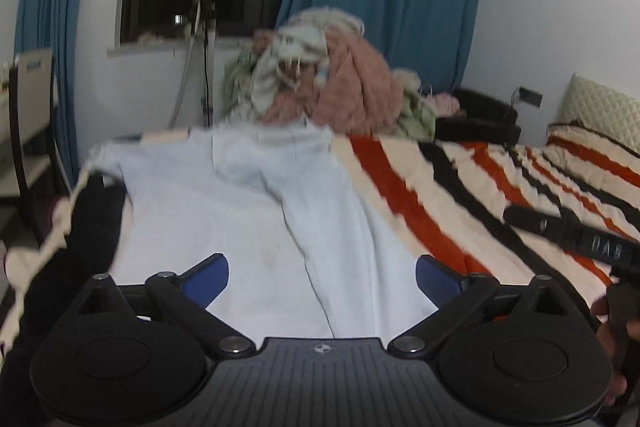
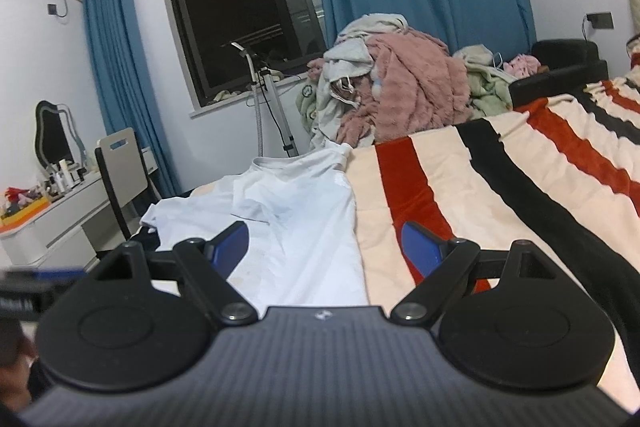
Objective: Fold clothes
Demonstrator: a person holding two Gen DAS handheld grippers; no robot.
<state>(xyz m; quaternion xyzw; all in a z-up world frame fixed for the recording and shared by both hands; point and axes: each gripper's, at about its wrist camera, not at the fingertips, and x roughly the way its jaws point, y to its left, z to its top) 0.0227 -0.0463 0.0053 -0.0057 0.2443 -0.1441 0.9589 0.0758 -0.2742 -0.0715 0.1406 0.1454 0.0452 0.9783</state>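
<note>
A pale blue-white T-shirt lies on the striped bed, one side folded over along a lengthwise crease. My left gripper hovers above its near part, jaws wide apart, blue pads holding nothing. In the right wrist view the same shirt lies left of centre, collar toward the far edge. My right gripper stands open over the shirt's right edge and the blanket, with no cloth between its pads. The right gripper's body shows at the right edge of the left wrist view.
The bed wears a cream, red and black striped blanket. A heap of pink and grey clothes rises at the far edge. A black garment lies left of the shirt. Chair, desk and stand are at left.
</note>
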